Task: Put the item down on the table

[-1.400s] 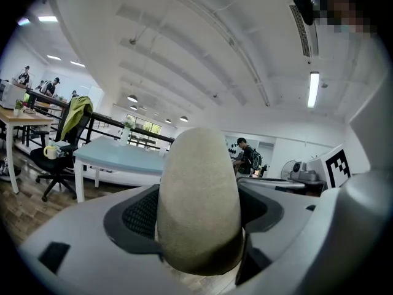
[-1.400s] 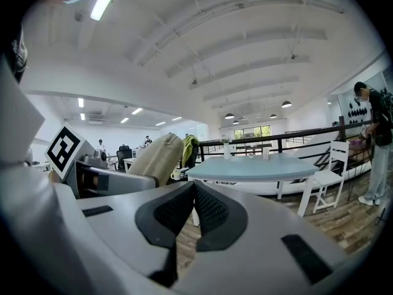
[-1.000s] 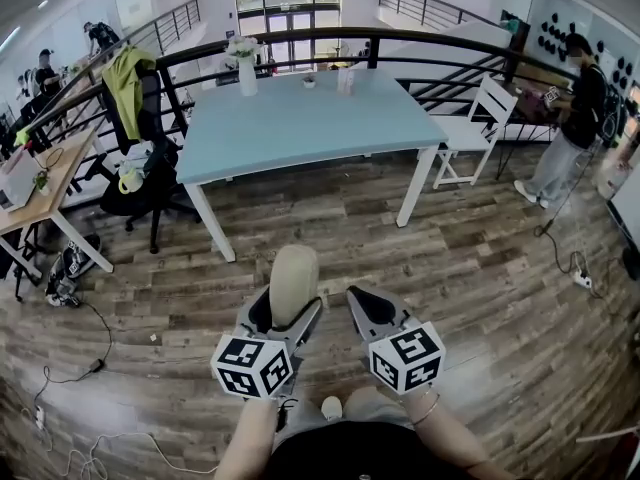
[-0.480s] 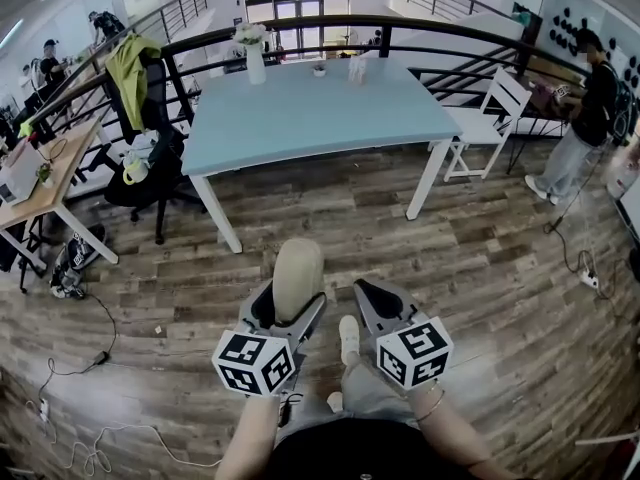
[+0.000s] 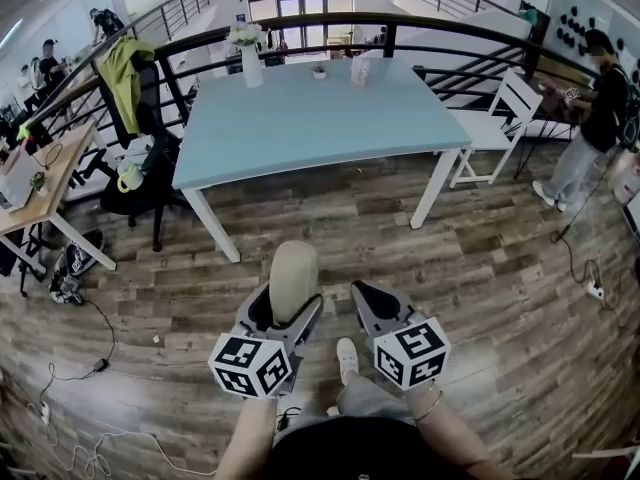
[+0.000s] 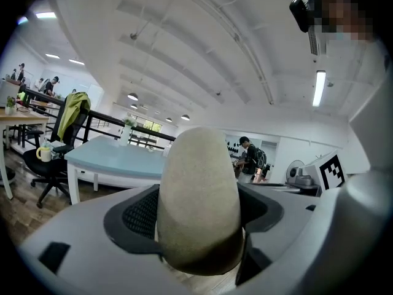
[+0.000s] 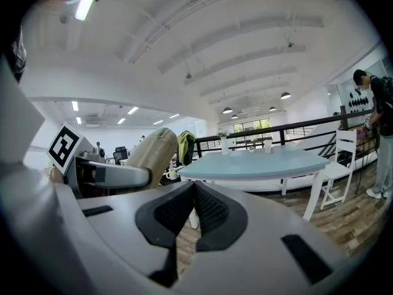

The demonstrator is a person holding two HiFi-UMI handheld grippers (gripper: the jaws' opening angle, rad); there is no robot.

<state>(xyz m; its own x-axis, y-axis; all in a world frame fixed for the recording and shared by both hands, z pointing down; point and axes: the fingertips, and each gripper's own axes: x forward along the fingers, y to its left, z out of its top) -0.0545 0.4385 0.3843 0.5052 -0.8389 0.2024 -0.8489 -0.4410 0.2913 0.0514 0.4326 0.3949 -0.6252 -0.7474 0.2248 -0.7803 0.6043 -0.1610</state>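
My left gripper (image 5: pixel 281 313) is shut on a beige, oblong, rounded item (image 5: pixel 293 279) that stands up between its jaws above the wood floor. In the left gripper view the beige item (image 6: pixel 199 195) fills the gap between the black pads (image 6: pixel 142 212). My right gripper (image 5: pixel 366 305) hangs just right of it with its jaws shut and nothing in them; in the right gripper view its black pads (image 7: pixel 176 211) meet. The light blue table (image 5: pixel 330 118) stands ahead of both grippers, some way off.
On the table's far edge stand a white vase with flowers (image 5: pixel 249 60) and small items (image 5: pixel 359 69). A black office chair with a green jacket (image 5: pixel 135 118) is at its left, a white chair (image 5: pixel 503 118) at its right. A person (image 5: pixel 592 118) stands far right. Cables lie on the floor (image 5: pixel 70 388).
The table has come slightly nearer and larger in the head view as the view shifted. Both grippers keep their pose, the left still holding the beige item.
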